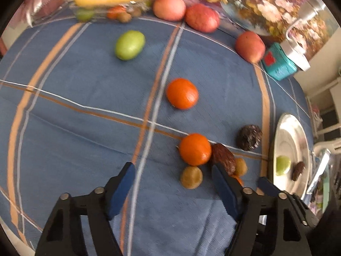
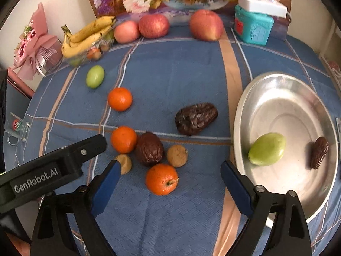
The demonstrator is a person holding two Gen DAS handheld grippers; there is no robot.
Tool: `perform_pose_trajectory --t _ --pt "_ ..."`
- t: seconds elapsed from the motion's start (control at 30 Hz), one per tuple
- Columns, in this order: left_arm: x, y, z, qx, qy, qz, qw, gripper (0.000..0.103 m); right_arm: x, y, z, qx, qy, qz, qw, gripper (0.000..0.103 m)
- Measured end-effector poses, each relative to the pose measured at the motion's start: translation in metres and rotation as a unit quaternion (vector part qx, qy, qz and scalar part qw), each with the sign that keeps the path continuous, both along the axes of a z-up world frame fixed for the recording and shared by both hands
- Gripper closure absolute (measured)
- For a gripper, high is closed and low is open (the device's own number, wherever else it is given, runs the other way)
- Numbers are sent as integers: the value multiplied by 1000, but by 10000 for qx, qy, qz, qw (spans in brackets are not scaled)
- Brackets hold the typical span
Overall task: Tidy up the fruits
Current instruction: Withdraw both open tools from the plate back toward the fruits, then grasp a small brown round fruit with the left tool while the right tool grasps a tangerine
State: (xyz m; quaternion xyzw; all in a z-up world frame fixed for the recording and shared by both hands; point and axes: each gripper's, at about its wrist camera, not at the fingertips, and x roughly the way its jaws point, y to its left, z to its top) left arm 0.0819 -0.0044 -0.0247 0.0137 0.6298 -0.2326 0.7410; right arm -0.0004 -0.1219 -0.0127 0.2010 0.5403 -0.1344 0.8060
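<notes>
The left claw gapes wide and empty over the cluster, a brown fruit between its fingers, likely its pick. The right claw is also wide and empty, straddling an orange. A second orange sits at ten o'clock of that, a date at eleven; both crowd any grasp. The plate, at three o'clock, already holds a green fruit, so sorting is barely begun.

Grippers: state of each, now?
Left gripper: open, empty, over a small brown fruit.
Right gripper: open, empty, over an orange.
</notes>
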Motion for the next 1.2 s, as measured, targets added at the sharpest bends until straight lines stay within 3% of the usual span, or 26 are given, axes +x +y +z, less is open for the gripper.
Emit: perform_pose_trajectory --t 0.1,0.23,0.63,0.93,1.2 --pt "-5 -5 -1 -40 58 -98 9999 33 1 3 -8 74 147 61 9998 25" --pt "-8 -8 -3 -91 158 -110 9998 51 0 5 -13 171 240 120 9995 32" --pt "-10 -14 -9 -89 261 -151 9995 67 -1 7 -21 391 307 155 9986 65" --pt "-12 -15 -13 -132 357 -116 9992 80 -8 1 -10 316 259 94 9991 65" --pt "-10 -1 -9 -216 351 80 9991 82 -7 2 -7 333 248 138 9990 65"
